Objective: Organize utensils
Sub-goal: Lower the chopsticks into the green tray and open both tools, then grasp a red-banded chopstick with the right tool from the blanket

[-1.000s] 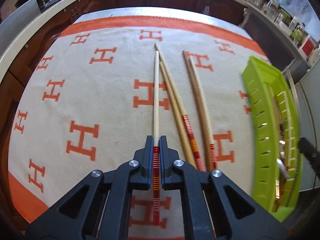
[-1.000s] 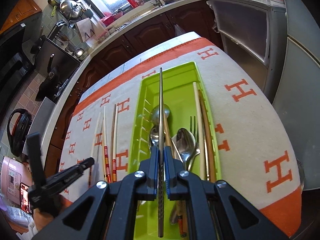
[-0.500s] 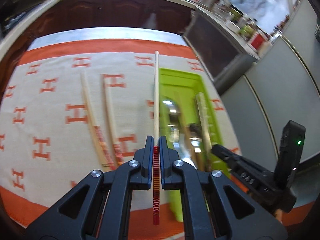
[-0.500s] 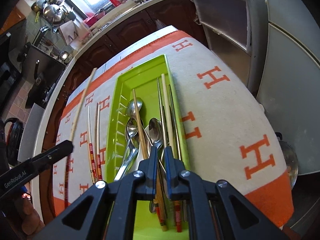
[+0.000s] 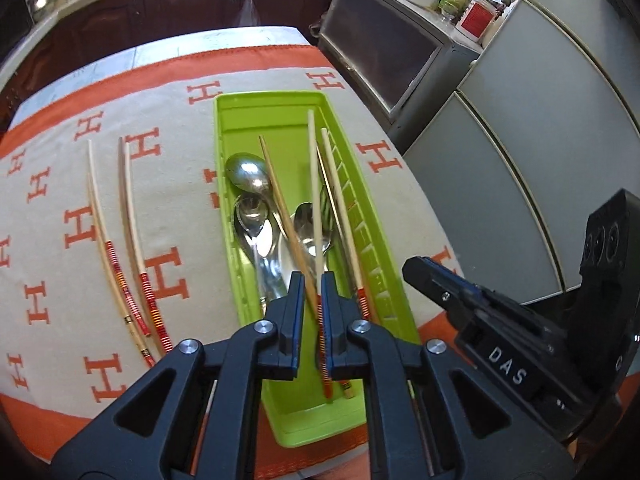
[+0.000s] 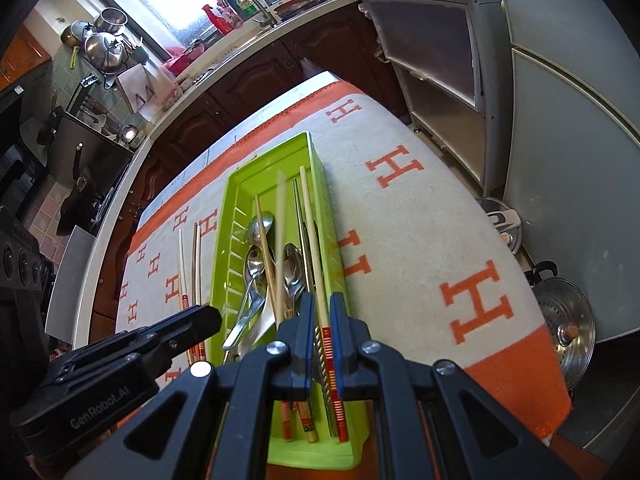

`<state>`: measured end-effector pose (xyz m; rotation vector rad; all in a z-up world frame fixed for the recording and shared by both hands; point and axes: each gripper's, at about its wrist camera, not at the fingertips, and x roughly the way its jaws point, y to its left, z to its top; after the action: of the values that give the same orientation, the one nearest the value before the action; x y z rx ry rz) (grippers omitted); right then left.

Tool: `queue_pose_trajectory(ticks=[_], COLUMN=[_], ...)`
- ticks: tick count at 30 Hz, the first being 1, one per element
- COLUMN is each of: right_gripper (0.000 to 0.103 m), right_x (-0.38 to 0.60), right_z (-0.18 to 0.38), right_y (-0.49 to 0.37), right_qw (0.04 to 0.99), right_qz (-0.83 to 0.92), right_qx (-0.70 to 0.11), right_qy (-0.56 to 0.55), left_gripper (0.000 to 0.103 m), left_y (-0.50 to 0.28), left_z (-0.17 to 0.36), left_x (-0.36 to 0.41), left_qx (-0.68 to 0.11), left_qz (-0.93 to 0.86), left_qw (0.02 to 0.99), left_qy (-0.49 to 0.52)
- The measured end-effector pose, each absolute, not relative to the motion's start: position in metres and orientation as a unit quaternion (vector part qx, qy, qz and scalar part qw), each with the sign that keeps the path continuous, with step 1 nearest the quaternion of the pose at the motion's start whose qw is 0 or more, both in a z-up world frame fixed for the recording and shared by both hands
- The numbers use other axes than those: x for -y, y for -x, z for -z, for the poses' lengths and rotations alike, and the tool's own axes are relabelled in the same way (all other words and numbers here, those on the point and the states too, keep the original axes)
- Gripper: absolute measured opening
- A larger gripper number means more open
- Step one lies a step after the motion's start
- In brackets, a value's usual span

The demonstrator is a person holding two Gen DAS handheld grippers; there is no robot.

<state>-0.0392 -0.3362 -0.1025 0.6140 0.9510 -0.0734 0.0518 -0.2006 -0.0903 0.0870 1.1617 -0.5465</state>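
A green tray (image 5: pixel 268 98) (image 6: pixel 240 184) lies on the orange-and-cream cloth (image 5: pixel 168 200) and holds spoons (image 5: pixel 246 172), a fork and several chopsticks. My left gripper (image 5: pixel 311 280) (image 6: pixel 208 312) hangs over the tray's near half. Its jaws are opening around a pale chopstick with a red-striped handle (image 5: pixel 314 184). The stick leans on the right pad and is no longer pinched. My right gripper (image 6: pixel 321 300) (image 5: pixel 416 272) hovers over the tray's near right corner. Its jaws are nearly closed and empty, and a chopstick lying in the tray shows through the slit.
Several more red-handled chopsticks (image 5: pixel 100 216) (image 5: pixel 130 216) lie on the cloth left of the tray. Grey cabinets (image 5: pixel 520 160) stand close beyond the table's right edge. A steel pot with a lid (image 6: pixel 564 320) sits on the floor there.
My left gripper carried its chopstick from the cloth rightward to above the tray, and its jaws have widened. My right gripper let its metal chopstick go into the tray.
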Motion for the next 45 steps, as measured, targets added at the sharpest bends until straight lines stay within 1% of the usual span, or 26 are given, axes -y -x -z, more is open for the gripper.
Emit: queue_pose_trajectory(ticks=[4, 10, 20, 27, 35, 38, 45], right_gripper=[0.008, 0.008, 0.008, 0.008, 0.008, 0.015, 0.015], right_x=[0.328, 0.311, 0.271, 0.232, 0.192, 0.182, 0.161], right_z=[0.098, 0.094, 0.084, 0.079, 0.085, 0.093, 0.123], right_y=[0.041, 0.045, 0.045, 0.03, -0.01, -0.027, -0.073], right_qw=[0.847, 0.849, 0.853, 0.851, 0.841, 0.833, 0.808], right_qz=[0.024, 0.008, -0.027, -0.059, -0.081, -0.082, -0.075], right_qx=[-0.448, -0.452, -0.462, -0.477, -0.504, -0.516, -0.56], right_qy=[-0.285, -0.273, -0.242, -0.212, -0.181, -0.18, -0.169], left_gripper=[0.019, 0.024, 0.025, 0.025, 0.025, 0.025, 0.025], left_y=[-0.048, -0.04, -0.034, -0.034, -0.04, -0.044, -0.056], left_z=[0.082, 0.07, 0.054, 0.059, 0.071, 0.076, 0.094], left_x=[0.182, 0.147, 0.056, 0.002, -0.033, -0.04, -0.058], left_qx=[-0.53, -0.506, -0.478, -0.473, -0.479, -0.48, -0.492], left_qz=[0.243, 0.209, 0.128, 0.078, 0.062, 0.06, 0.057], left_qw=[0.811, 0.835, 0.869, 0.878, 0.875, 0.875, 0.867], left_qy=[-0.043, -0.051, -0.026, -0.006, 0.02, 0.027, 0.044])
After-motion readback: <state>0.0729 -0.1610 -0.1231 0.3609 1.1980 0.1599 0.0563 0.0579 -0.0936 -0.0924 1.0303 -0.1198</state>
